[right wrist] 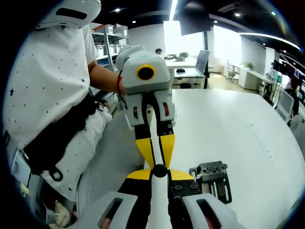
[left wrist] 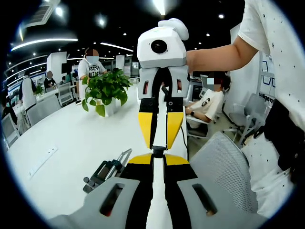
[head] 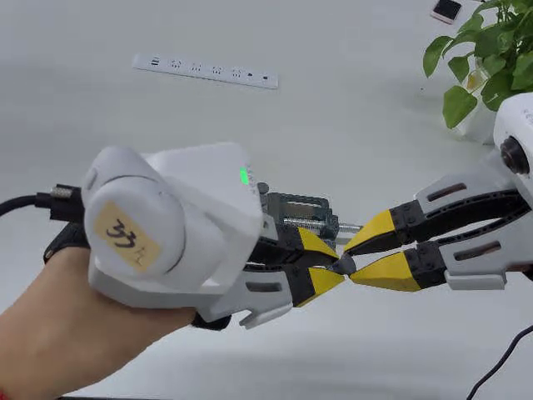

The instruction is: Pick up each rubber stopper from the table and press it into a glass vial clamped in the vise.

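Left claw (head: 331, 264) and right claw (head: 356, 260) both tight on barely visible stopper (right wrist: 159, 170), vise (right wrist: 212, 179) half behind them.

A white power strip (head: 205, 72) lay at eleven o'clock in the head view, a leafy potted plant (head: 487, 58) at two o'clock. In the left gripper view, a grey mesh chair (left wrist: 224, 167) stood at four o'clock.

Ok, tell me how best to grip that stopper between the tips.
Pinch the stopper across its round flank with the jaw tips, coming head-on, as the left gripper and right gripper do from opposite sides. It is small and round, so each gets one end.
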`<state>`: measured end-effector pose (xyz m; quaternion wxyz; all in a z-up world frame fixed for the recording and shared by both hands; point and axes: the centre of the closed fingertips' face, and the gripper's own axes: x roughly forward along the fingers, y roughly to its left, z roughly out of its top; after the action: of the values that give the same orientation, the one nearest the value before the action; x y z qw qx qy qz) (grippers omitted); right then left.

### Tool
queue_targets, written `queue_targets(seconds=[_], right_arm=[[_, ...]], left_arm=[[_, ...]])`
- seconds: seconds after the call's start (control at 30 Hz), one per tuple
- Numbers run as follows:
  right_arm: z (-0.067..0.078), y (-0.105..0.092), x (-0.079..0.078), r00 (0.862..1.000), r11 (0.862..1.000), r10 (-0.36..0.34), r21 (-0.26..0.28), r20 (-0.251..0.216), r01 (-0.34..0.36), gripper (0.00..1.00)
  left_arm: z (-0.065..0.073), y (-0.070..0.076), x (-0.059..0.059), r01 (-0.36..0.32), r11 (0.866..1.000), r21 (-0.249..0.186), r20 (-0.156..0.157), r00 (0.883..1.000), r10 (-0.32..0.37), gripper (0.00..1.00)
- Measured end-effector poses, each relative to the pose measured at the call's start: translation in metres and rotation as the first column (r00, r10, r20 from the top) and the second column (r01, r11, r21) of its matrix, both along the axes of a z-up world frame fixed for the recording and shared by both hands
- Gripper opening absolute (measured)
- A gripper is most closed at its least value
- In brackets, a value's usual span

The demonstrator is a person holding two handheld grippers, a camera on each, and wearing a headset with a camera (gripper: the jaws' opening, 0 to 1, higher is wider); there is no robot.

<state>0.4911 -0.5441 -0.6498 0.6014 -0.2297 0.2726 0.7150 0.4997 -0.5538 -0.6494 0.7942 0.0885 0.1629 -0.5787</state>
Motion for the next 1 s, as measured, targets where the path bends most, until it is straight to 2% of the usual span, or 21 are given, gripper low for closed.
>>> queue_targets(seconds=[0.1,0.8,1.0], right_arm=[[0.000,0.000,0.000,1.000,1.000,0.001,0.001,0.007,-0.001,0.06],[-0.007,0.009,-0.003,1.000,1.000,0.003,-0.031,-0.014,-0.003,0.05],[-0.010,0.013,0.002,1.000,0.999,0.005,-0.046,-0.018,-0.006,0.05]], left_arm=[[0.000,0.001,0.000,-0.003,1.000,-0.008,-0.009,1.000,0.003,0.03],[-0.008,0.009,-0.004,-0.006,1.000,-0.023,0.006,1.000,0.006,0.04],[-0.009,0.016,-0.002,-0.019,0.999,-0.031,0.010,1.000,0.019,0.09]])
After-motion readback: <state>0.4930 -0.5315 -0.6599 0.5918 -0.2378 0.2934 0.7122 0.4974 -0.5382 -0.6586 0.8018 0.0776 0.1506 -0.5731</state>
